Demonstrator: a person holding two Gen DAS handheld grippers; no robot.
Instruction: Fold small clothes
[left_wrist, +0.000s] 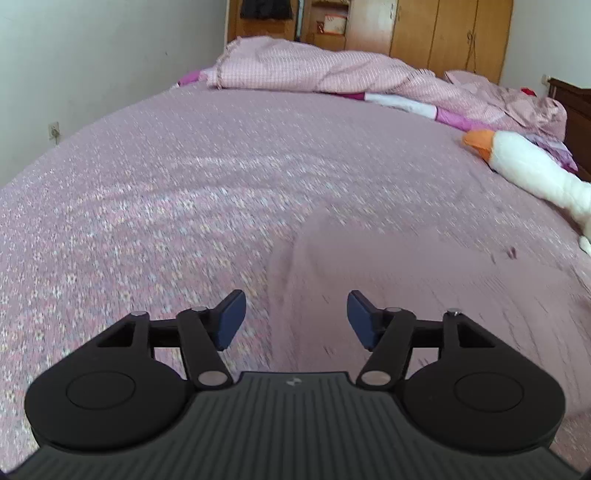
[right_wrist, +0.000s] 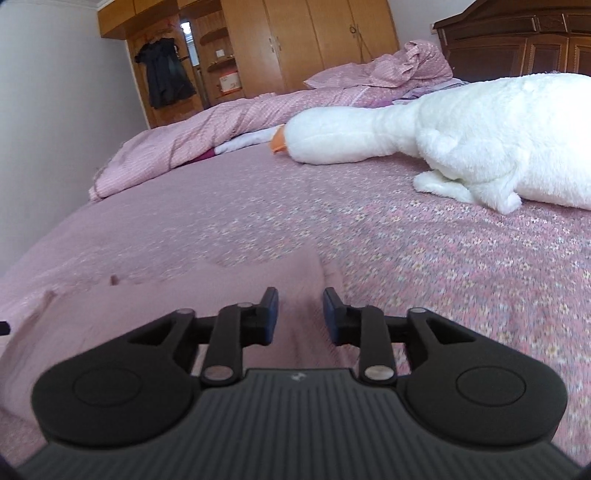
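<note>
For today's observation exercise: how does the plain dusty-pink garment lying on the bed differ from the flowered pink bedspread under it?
The plain dusty-pink garment has no print; the flowered pink bedspread is speckled with tiny blossoms. The garment is small, lying near both claws; the bedspread covers the whole bed. The garment shows raised folds and edges; the bedspread lies mostly flat. Both are soft pink fabric.

Left gripper (left_wrist: 295, 319), jaws apart, over pink garment (left_wrist: 406, 266) on floral bedspread (left_wrist: 166, 192); plush goose (left_wrist: 524, 162) far right.

Garment (left_wrist: 406, 266) on bed (left_wrist: 166, 184); plush goose (right_wrist: 461, 136) behind, right.
</note>
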